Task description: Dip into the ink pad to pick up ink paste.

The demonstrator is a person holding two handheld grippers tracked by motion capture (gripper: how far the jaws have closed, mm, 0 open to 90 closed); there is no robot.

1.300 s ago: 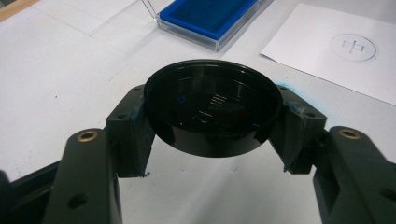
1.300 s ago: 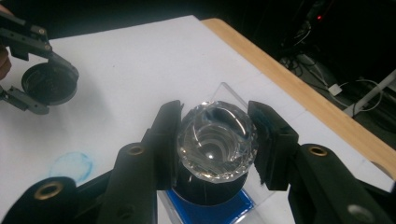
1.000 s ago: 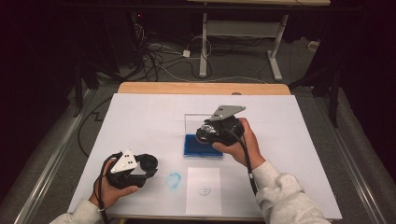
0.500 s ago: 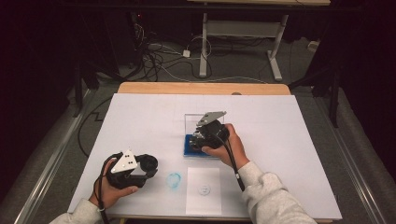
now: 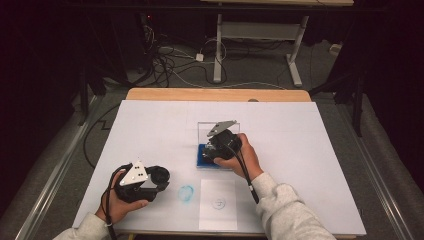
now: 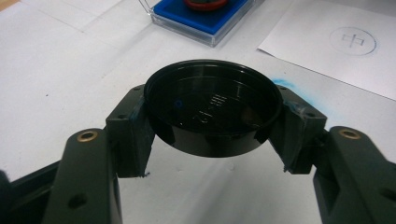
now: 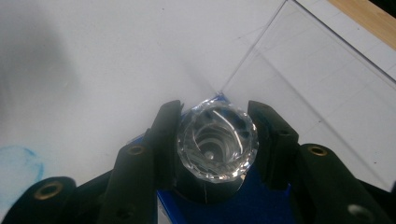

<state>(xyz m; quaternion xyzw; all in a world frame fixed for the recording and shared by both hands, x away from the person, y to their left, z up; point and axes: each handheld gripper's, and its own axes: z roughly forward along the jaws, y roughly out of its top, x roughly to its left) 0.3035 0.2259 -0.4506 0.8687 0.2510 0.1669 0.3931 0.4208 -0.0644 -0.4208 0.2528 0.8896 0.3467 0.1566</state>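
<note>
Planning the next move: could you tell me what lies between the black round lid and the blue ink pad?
In the left gripper view, bare white table separates black round lid from blue ink pad.

High overview, close gripper views, shared table (image 5: pixel 300 130)

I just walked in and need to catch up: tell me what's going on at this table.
A person works a stamp set with two hand-held grippers. The right gripper is shut on a clear-topped stamp, held over the blue ink pad in its clear open case. The left gripper is shut on a round black cap, held just above the white table cover. Nearby are a sheet of paper bearing a round stamped mark and a blue ink smudge.
</note>
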